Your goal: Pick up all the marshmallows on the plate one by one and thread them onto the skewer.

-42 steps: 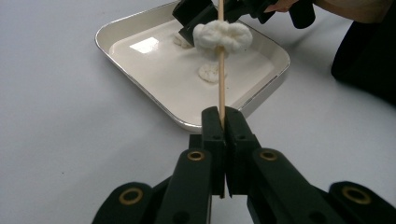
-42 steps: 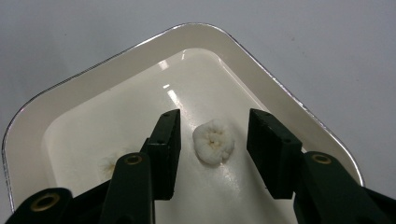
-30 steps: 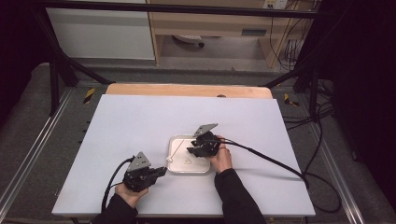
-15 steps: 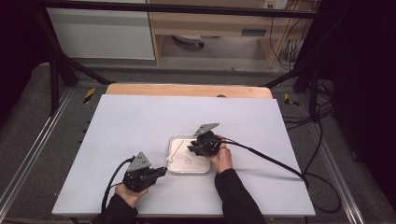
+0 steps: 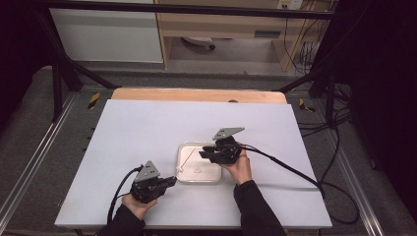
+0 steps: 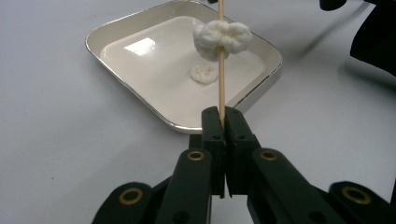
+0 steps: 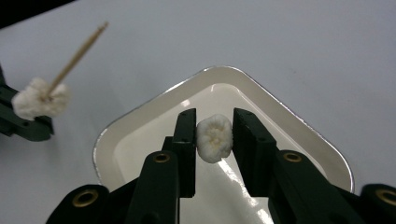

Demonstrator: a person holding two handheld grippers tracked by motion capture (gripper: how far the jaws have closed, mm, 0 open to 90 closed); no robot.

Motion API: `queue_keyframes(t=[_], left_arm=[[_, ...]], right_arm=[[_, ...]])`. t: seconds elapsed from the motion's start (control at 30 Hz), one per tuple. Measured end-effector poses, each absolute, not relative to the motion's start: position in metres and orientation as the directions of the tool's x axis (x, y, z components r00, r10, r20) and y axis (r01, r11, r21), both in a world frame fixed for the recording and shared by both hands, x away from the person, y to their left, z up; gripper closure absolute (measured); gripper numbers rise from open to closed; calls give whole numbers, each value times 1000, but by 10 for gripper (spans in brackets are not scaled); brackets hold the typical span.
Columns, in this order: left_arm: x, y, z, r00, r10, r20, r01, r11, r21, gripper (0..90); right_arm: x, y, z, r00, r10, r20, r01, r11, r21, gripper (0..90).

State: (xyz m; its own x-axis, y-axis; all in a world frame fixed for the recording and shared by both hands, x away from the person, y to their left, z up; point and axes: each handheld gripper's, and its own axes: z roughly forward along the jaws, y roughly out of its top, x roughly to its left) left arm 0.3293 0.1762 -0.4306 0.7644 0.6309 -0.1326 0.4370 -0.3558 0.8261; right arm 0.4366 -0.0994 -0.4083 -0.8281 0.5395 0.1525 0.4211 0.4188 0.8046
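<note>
At the left of the high view, the left gripper (image 5: 169, 181) rested low on the white table (image 5: 147, 128), just beside the near left corner of the white tray (image 5: 199, 183). Its jaws were clamped tight on the lower end of a thin wooden skewer (image 6: 221, 88), which rose from between them and leaned out over the tray. Partway up the skewer sat a white marshmallow cluster (image 6: 222, 40), threaded through its middle and clear of the tray floor. Beneath it, on the tray floor, lay a small white flat piece (image 6: 204, 73).

Further right, the right gripper (image 5: 205, 153) hung over the far side of the tray. Its jaws had just been closing, and a second white marshmallow (image 7: 214, 138) sat between them, pinched at both sides and lifted off the tray floor. In the right gripper view the skewer tip (image 7: 79, 52) pointed up at the left, well apart from the held marshmallow.
</note>
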Motion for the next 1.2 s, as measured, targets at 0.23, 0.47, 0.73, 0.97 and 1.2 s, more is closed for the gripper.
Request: queue_keyframes(t=[0.23,0.47,0.73,0.97,1.2], left_arm=[[328,173,-430,778,616,-122,418,-364,832,878],[326,172,-430,784,611,-109,406,-372,834,878],[326,170,-430,785,611,-104,402,-376,835,878],[324,169,-430,782,613,-114,415,-374,829,878],[323,169,-429,786,608,-111,410,-378,830,878]], right_arm=[[424,-122,-392,-820,505,270,450,277,849,713],[415,-139,-382,-818,461,343,463,174,869,713],[411,-147,-372,-812,439,384,475,113,873,713],[413,-145,-369,-795,420,438,509,71,858,712],[417,-135,-373,-789,397,468,531,60,845,712]])
